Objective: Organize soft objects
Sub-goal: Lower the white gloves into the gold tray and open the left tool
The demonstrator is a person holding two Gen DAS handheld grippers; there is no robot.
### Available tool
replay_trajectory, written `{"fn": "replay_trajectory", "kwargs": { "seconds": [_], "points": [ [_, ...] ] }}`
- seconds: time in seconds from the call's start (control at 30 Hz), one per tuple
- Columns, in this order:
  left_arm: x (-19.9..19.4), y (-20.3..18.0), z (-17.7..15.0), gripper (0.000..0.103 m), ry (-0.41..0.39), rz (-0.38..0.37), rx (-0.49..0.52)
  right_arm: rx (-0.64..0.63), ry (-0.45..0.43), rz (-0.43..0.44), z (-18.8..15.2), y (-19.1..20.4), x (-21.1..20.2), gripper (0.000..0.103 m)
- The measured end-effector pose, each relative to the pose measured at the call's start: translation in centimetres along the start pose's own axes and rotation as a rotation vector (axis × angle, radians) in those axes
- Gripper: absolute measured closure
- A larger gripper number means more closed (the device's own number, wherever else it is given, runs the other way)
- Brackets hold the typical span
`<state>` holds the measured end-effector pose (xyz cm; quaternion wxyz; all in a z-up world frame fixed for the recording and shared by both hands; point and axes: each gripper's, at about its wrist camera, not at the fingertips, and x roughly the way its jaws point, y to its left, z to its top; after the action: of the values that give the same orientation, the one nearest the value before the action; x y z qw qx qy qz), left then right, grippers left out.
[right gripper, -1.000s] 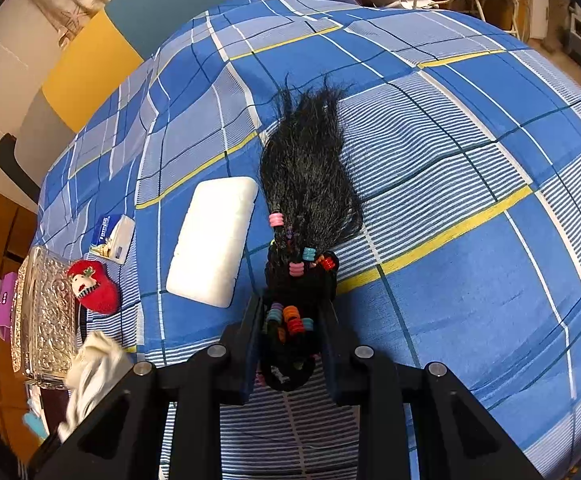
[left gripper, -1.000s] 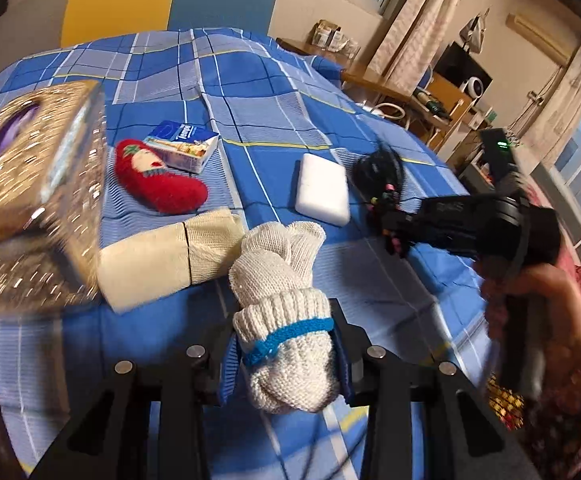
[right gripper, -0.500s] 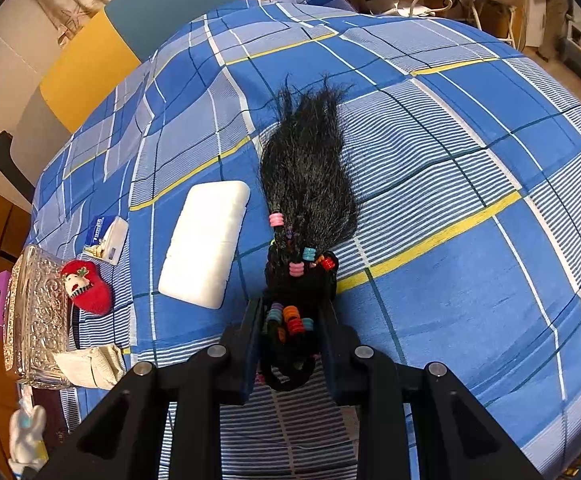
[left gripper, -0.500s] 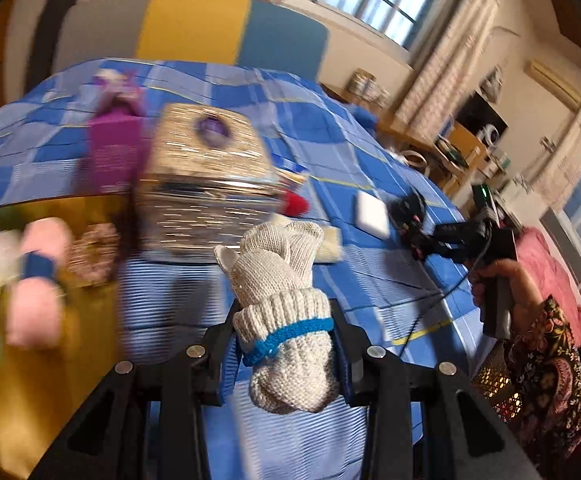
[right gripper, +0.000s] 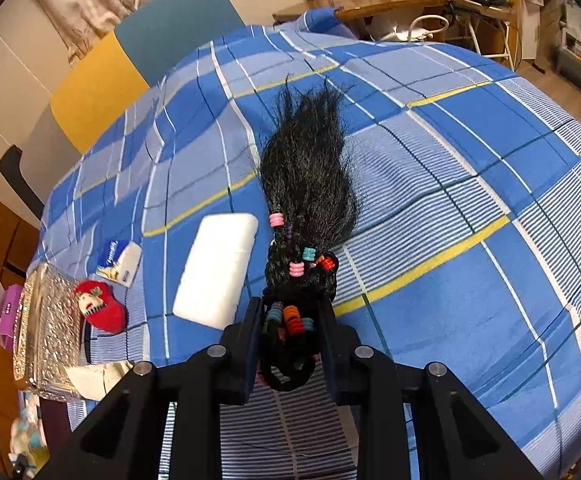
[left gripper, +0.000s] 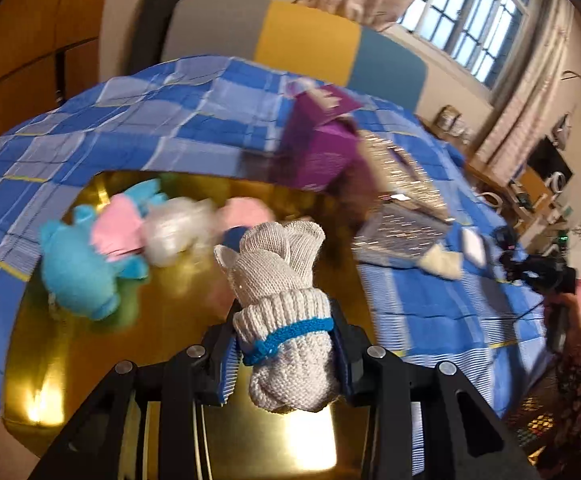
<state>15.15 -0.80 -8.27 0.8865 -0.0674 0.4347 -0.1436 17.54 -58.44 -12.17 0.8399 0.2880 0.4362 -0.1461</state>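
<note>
My left gripper is shut on a rolled pair of white knit gloves with a blue band and holds it above a gold tray. The tray holds a blue plush toy and pink and white soft toys. My right gripper is shut on a black hair bundle with coloured beads, which trails away over the blue checked cloth. A red plush and a cream cloth lie at the left in the right wrist view.
A glittery tissue box and a purple carton stand right of the tray. A white pad and a small tissue packet lie on the cloth. The other hand-held gripper shows far right.
My left gripper has swung left with the gloves, from over the cloth to above the gold tray. My right gripper has kept its hold on the hair bundle and barely moved.
</note>
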Motion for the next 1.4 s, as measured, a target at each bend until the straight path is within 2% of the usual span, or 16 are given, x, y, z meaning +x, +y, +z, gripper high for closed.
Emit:
{"fn": "replay_trajectory", "kwargs": {
  "seconds": [0.3, 0.63, 0.73, 0.87, 1.1, 1.2, 1.4],
  "points": [
    [2.7, 5.5, 0.2, 0.065, 0.087, 0.089, -0.021, -0.008, -0.042, 0.009, 0.4, 0.2, -0.7, 0.076],
    [5.0, 6.9, 1.5, 0.060, 0.123, 0.159, -0.024, 0.000, -0.047, -0.019, 0.4, 0.0, -0.5, 0.076],
    [4.7, 6.4, 1.1, 0.058, 0.124, 0.206, 0.004, 0.000, -0.049, -0.023, 0.4, 0.0, -0.6, 0.076],
    [3.8, 6.2, 0.5, 0.056, 0.094, 0.241, 0.024, -0.008, -0.056, -0.019, 0.2, 0.1, -0.9, 0.076],
    [1.0, 6.5, 0.1, 0.056, -0.005, 0.204, -0.027, -0.034, -0.100, 0.054, -0.4, 1.0, -2.3, 0.076],
    [-0.6, 6.7, -0.3, 0.056, -0.075, 0.197, -0.070, -0.049, -0.104, 0.108, -1.7, 2.0, -3.0, 0.076],
    [-1.3, 6.2, -0.9, 0.056, -0.099, 0.146, -0.108, -0.139, -0.074, 0.177, -5.7, 5.8, -4.7, 0.076]
  ]
}}
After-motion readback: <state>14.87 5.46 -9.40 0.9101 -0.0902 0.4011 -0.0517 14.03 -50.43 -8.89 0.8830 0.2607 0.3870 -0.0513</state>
